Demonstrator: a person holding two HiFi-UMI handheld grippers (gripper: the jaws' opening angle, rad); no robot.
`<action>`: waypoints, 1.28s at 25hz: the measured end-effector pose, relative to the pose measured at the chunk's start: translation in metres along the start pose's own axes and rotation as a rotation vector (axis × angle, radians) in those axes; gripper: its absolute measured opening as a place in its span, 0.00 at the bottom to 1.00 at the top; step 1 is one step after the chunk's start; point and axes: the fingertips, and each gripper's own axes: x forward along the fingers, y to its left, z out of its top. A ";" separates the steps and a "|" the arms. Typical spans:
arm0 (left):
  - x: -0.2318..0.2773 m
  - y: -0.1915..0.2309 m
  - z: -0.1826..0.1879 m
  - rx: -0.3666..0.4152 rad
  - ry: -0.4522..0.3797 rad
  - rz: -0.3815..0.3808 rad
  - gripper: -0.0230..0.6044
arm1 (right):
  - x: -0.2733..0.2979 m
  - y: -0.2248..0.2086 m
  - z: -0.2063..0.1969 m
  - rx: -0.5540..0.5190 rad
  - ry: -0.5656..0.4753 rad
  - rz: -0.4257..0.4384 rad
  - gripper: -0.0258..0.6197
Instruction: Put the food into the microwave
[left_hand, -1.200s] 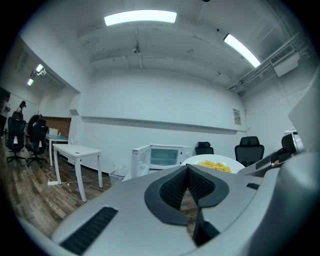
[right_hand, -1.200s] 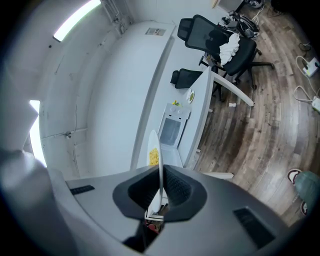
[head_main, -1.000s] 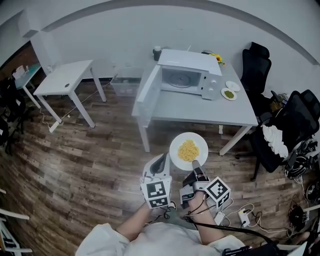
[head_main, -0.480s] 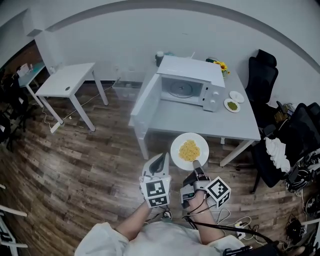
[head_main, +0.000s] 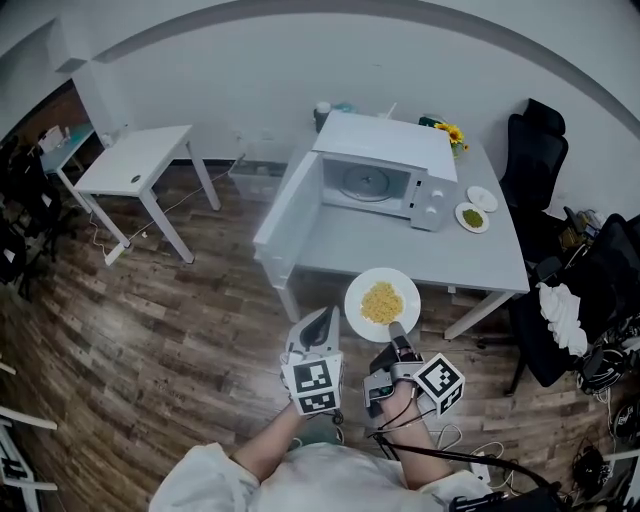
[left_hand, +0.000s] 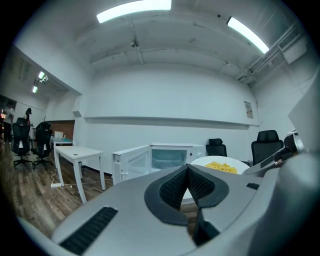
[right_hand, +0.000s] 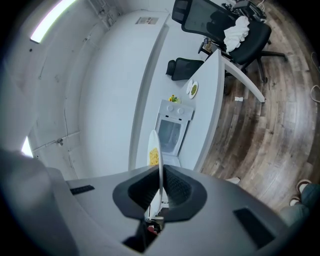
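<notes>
Right claw (head_main: 394, 330) tight on rim of noodle plate (head_main: 358, 295), left claw (head_main: 324, 314) closed, empty; microwave (head_main: 385, 140) open.

Well ahead and left of the left hand-held gripper (head_main: 322, 322), a small white table (head_main: 135, 160) stands on the wooden floor (head_main: 150, 320). Ahead and right of it, a dish of green food (head_main: 472, 217) and yellow flowers (head_main: 455, 132) sit on the counter (head_main: 470, 262), with black office chairs (head_main: 540, 150) beyond.

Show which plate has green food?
The nearer small white plate on the grey table; the small white plate behind is empty, the big white plate holds yellow noodles.
</notes>
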 end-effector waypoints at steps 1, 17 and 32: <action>0.004 0.000 0.000 0.000 0.002 0.001 0.04 | 0.004 -0.001 0.001 0.000 0.002 -0.002 0.08; 0.104 0.022 0.007 -0.034 -0.007 0.021 0.04 | 0.100 0.001 0.029 0.007 0.005 -0.012 0.08; 0.231 0.026 0.026 -0.042 0.014 -0.040 0.04 | 0.205 0.013 0.076 0.017 -0.048 -0.045 0.08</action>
